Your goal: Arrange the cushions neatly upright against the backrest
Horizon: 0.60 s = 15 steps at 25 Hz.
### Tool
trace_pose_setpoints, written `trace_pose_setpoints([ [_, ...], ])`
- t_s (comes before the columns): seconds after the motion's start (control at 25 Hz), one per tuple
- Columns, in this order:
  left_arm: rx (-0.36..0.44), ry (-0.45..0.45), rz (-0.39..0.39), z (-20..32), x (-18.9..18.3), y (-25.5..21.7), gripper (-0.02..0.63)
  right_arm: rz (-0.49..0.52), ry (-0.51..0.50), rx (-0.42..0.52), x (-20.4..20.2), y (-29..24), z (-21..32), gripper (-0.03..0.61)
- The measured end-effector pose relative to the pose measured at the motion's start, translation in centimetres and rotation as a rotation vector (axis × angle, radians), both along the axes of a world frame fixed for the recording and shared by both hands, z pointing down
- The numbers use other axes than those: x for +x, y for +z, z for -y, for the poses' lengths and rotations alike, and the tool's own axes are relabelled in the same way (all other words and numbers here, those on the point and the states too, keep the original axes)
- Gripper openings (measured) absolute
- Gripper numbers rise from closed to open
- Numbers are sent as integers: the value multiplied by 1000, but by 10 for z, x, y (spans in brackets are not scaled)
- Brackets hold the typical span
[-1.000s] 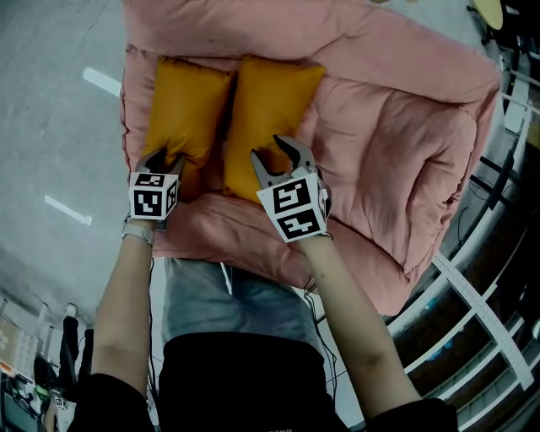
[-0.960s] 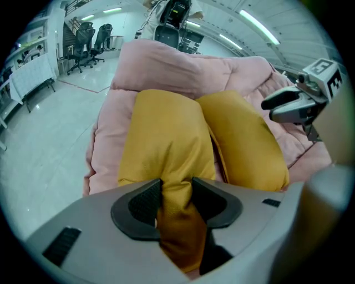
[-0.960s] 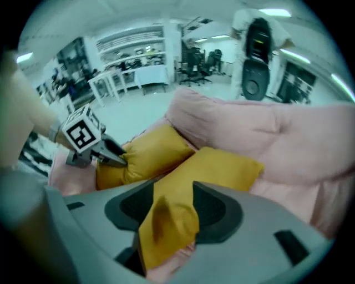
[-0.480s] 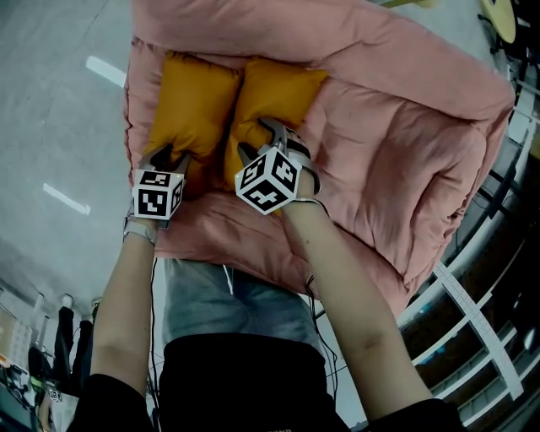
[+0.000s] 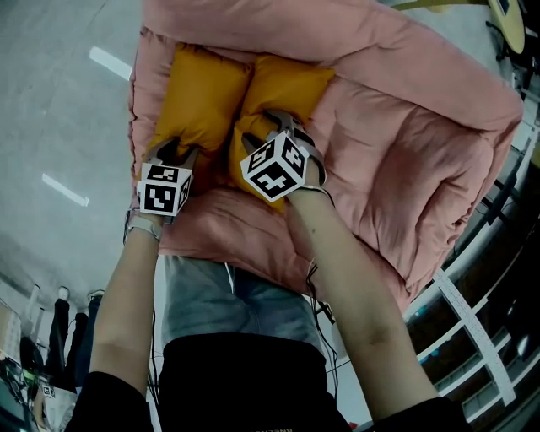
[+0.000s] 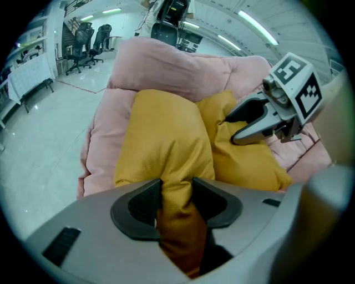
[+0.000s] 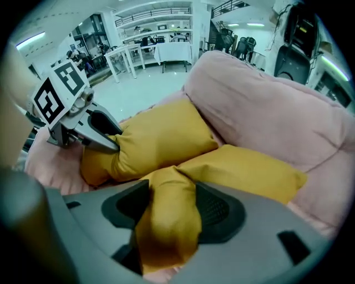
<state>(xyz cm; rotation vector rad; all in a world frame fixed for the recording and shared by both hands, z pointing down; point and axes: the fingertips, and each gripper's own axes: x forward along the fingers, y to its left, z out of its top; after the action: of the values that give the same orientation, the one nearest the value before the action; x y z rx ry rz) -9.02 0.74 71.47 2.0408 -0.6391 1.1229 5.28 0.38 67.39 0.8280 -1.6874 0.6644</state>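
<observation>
Two mustard-yellow cushions lie side by side on the seat of a pink sofa (image 5: pixel 405 126), their far ends against the backrest (image 5: pixel 253 25). My left gripper (image 5: pixel 173 153) is shut on the near corner of the left cushion (image 5: pixel 198 97); the fabric is pinched between its pads (image 6: pixel 147 202). My right gripper (image 5: pixel 266 133) has the bunched near corner of the right cushion (image 5: pixel 291 84) between its pads (image 7: pixel 213 208), and its jaws are closing on it. Each gripper also shows in the other's view: the right gripper (image 6: pixel 244 125) and the left gripper (image 7: pixel 105 136).
The sofa's padded right arm (image 5: pixel 456 160) rises at the right. Grey floor (image 5: pixel 59 101) lies to the left of the sofa. Metal shelving rails (image 5: pixel 472 321) run along the lower right. Office chairs (image 6: pixel 86 39) and tables (image 7: pixel 166 52) stand far off.
My right gripper has swung left onto the right cushion's near corner and taken hold of it, bunching the fabric. The left gripper keeps its hold and has barely moved.
</observation>
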Motion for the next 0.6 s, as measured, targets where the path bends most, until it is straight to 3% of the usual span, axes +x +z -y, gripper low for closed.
trace_pose_setpoints([
  [0.16,13,-20,-57,-1,1,-14,207,-23,-17,16,4,-21,-6,270],
  [0.32,45,3,-92,-2,-3,-43,240,-15,31,0,9,-42,-6,270],
  [0.44,60,33,-87,-3,-12,-64,250,23,103,30,11,-63,10,270],
  [0.6,7,23,-43,-12,-51,-70,277,47,139,71,1,-72,41,270],
])
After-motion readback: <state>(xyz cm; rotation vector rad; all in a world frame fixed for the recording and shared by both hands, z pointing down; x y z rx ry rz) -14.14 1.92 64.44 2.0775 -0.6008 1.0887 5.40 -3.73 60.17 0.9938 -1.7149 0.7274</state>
